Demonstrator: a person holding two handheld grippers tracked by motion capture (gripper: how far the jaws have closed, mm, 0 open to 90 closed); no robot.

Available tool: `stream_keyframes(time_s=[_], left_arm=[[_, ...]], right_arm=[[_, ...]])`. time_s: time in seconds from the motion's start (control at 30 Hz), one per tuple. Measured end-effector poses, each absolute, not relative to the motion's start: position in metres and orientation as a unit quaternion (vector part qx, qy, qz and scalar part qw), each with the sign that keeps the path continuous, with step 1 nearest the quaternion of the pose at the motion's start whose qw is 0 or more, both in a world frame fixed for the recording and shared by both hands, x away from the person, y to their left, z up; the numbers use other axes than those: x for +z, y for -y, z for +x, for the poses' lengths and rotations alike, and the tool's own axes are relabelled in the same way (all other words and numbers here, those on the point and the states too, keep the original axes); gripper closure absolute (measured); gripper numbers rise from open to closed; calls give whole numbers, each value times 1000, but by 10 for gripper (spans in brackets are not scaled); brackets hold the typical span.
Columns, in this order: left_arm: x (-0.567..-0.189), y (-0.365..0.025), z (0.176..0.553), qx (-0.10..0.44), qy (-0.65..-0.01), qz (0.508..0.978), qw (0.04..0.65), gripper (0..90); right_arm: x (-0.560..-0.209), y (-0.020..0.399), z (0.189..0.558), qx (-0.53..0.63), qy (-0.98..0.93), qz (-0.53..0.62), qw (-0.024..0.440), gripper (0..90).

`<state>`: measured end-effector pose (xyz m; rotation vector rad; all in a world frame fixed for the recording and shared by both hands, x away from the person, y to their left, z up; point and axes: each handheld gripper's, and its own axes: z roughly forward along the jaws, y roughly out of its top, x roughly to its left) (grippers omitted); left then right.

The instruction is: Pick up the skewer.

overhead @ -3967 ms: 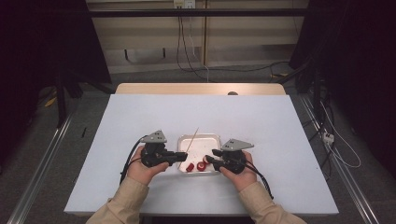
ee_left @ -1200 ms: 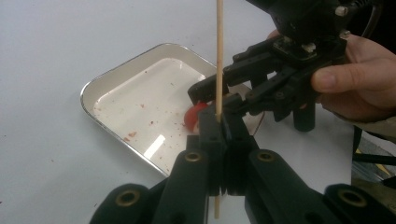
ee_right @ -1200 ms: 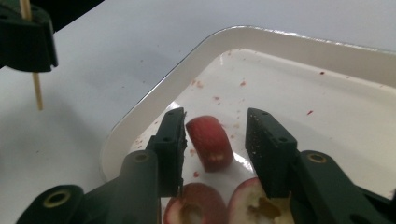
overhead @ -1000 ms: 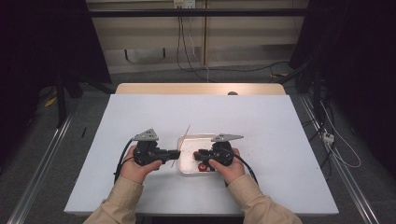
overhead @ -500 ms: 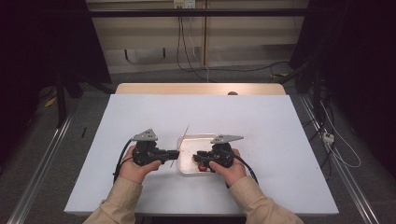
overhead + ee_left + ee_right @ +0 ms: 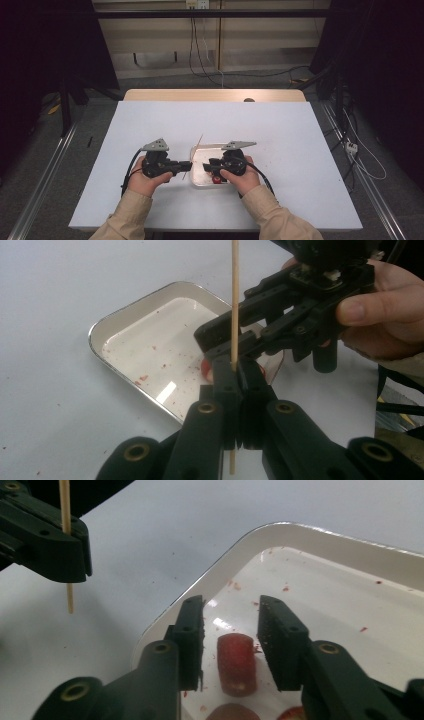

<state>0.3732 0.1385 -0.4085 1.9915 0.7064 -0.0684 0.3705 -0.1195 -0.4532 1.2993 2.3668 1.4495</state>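
1. Pale blue-white, the flat table top point(image 6: 150, 125) fills the middle of a dim room; dark cables hang down the beige back wall.
2. Near the table's front edge sits a shallow white rectangular metal tray point(image 6: 200, 150), its floor flecked with red.
3. Both forearms, in tan sleeves, come in from the bottom of the high view, hands level and close together, one at each end of the tray.
4. The left gripper point(image 6: 237, 371) has its jaws pressed together on a thin wooden skewer point(image 6: 234, 300), which stands upright between them, just beside the tray's rim.
5. The right gripper point(image 6: 230, 635) is lowered into the tray, jaws narrowly parted on either side of a small red cut fruit piece point(image 6: 236, 662), not clearly touching it.
6. More red pieces point(image 6: 231, 712) lie just beside it.
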Motion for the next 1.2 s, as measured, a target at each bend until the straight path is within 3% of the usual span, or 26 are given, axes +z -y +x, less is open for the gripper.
stream_keyframes(time_s=[0.2,0.63,1.2], left_arm=[[-410,-138,373,-30,-291,821,490,889],[-409,-137,373,-26,-290,823,488,889],[-410,-136,373,-28,-290,824,485,889]], right_arm=[[-455,115,375,451,-787,419,34,731],[-448,151,361,453,-775,435,63,734],[-454,148,358,458,-771,442,34,697]])
